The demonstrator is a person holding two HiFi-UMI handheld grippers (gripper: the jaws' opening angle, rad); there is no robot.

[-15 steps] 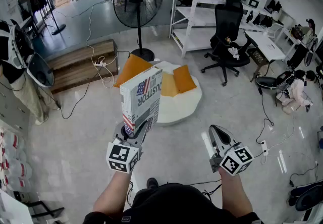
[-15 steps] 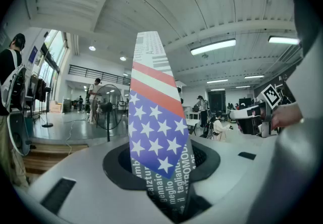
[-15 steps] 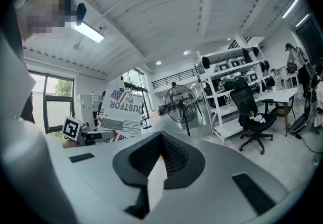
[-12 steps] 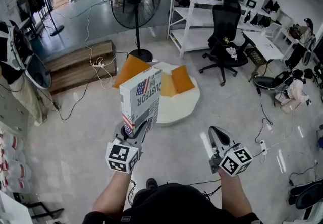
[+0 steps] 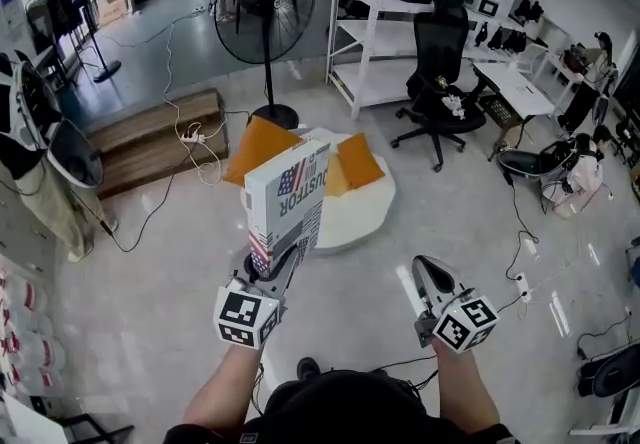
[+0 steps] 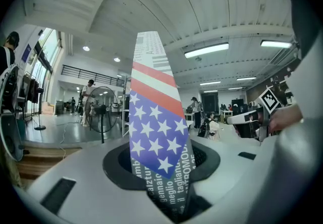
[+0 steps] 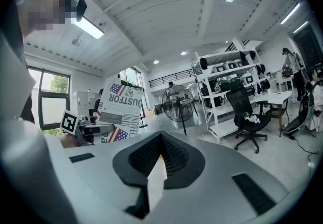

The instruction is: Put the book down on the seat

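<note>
Between the left gripper (image 5: 278,270) jaws we pinch a seemingly stiff, light book (image 5: 288,194) by its bottom edge; right gripper (image 5: 428,272) closed, empty.

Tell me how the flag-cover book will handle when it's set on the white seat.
The book stands upright from the left gripper without sagging, so it is probably stiff. Held only by its lower edge, it seems top-heavy and may tip if set on edge. The seat looks soft, so laying it flat seems safer.

Orange cushions (image 5: 262,147) crowd the seat (image 5: 352,220); its front lies bare.
</note>
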